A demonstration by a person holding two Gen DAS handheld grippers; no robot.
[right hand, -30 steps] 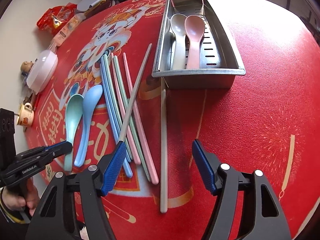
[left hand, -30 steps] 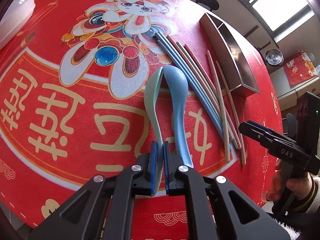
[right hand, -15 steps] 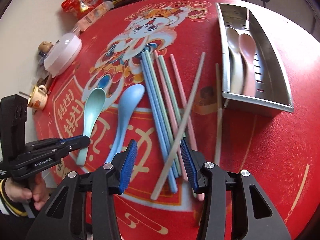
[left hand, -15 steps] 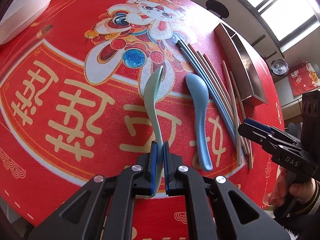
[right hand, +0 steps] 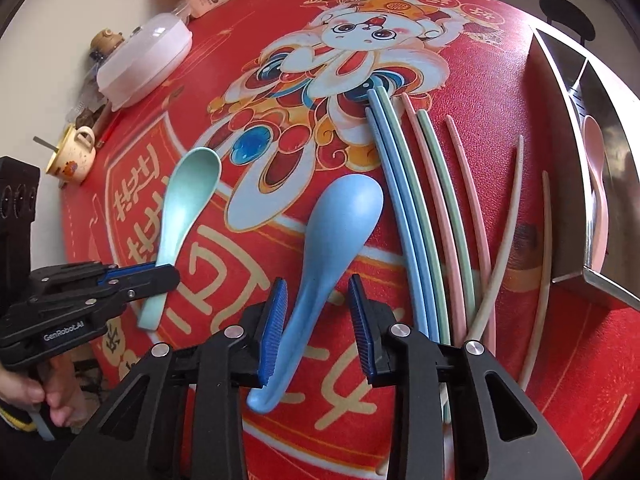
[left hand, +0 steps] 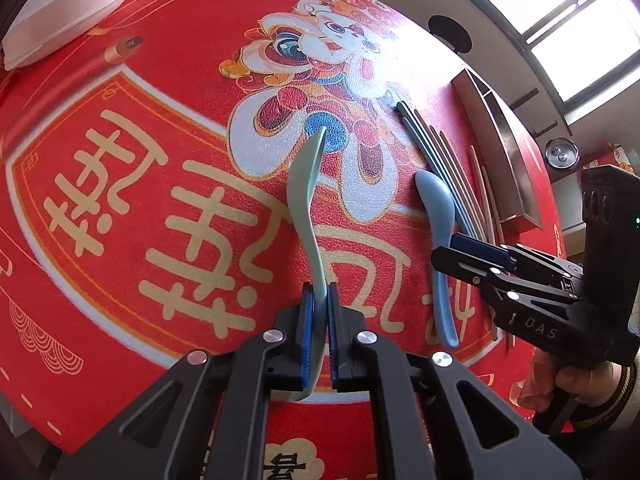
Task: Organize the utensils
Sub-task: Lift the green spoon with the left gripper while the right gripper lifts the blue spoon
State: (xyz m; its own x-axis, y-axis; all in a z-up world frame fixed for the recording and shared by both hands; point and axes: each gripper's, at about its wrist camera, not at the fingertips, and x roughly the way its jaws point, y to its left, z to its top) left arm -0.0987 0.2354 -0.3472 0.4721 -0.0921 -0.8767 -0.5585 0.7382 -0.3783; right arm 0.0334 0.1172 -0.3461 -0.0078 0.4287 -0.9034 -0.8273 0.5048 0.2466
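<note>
Mint-green spoon (left hand: 306,216): your left gripper (left hand: 320,332) is clamped on its handle, bowl edge-up above the red mat (left hand: 120,184). Your right gripper (right hand: 316,328) has just been closing; jaws straddle the blue spoon (right hand: 332,240) handle, pads not pressing. That spoon lies beside the chopsticks (right hand: 420,216).

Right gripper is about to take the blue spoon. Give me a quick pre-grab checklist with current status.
1. Left gripper shut on the green spoon handle: ok.
2. Blue spoon handle between the right gripper fingers: ok.
3. Right pads pressing on the blue spoon: not ok; the jaws have just been closing, and a gap shows on both sides.
4. Chopsticks outside the right jaws: ok, they lie beside the right finger.
5. Metal tray has room for more spoons: cannot tell; it is partly out of frame, with a pink spoon inside.
</note>
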